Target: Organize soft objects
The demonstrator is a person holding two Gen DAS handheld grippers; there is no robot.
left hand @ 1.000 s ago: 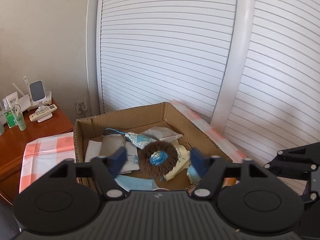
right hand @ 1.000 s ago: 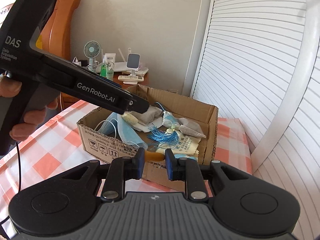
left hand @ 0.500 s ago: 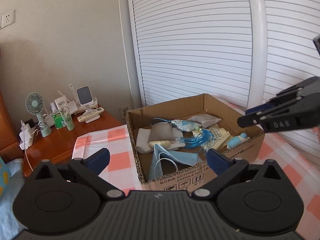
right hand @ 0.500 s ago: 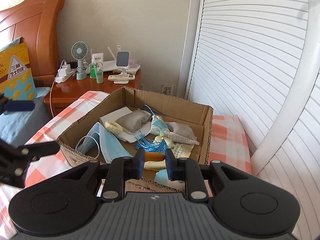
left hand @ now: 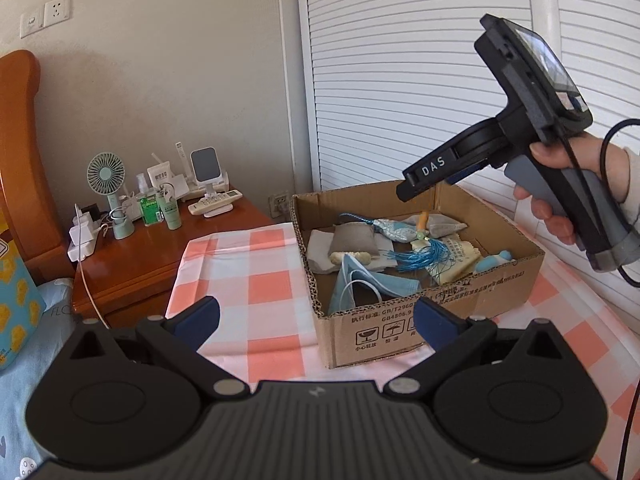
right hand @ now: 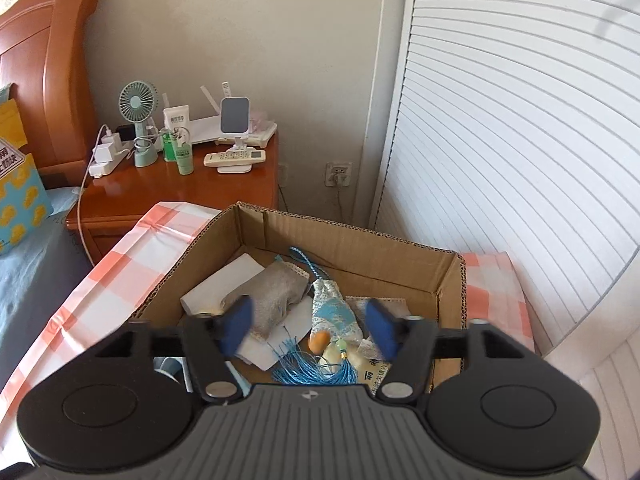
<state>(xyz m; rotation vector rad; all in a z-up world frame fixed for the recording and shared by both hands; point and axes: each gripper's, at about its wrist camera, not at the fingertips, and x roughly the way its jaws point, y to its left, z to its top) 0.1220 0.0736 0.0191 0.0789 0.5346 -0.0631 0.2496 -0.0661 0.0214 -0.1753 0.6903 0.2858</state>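
Corrugated cardboard box [left hand: 436, 316] seen at 3 o'clock on pink-checked tablecloth [left hand: 260, 272]. Inside: pleated blue face mask [left hand: 372, 280], grey fabric pouch [right hand: 276, 292], patterned sachet [right hand: 334, 312] with blue tassel [left hand: 420, 256]. Left gripper [left hand: 316, 318] and right gripper [right hand: 312, 324] spread wide, nothing held.

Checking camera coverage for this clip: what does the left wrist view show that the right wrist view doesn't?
Only the left wrist view shows the right gripper from outside, the hand holding it, and the blue face mask at the box front. Only the right wrist view shows the wall socket behind the box. Both show the cardboard box, the grey pouch, the blue tassel and the nightstand fan.
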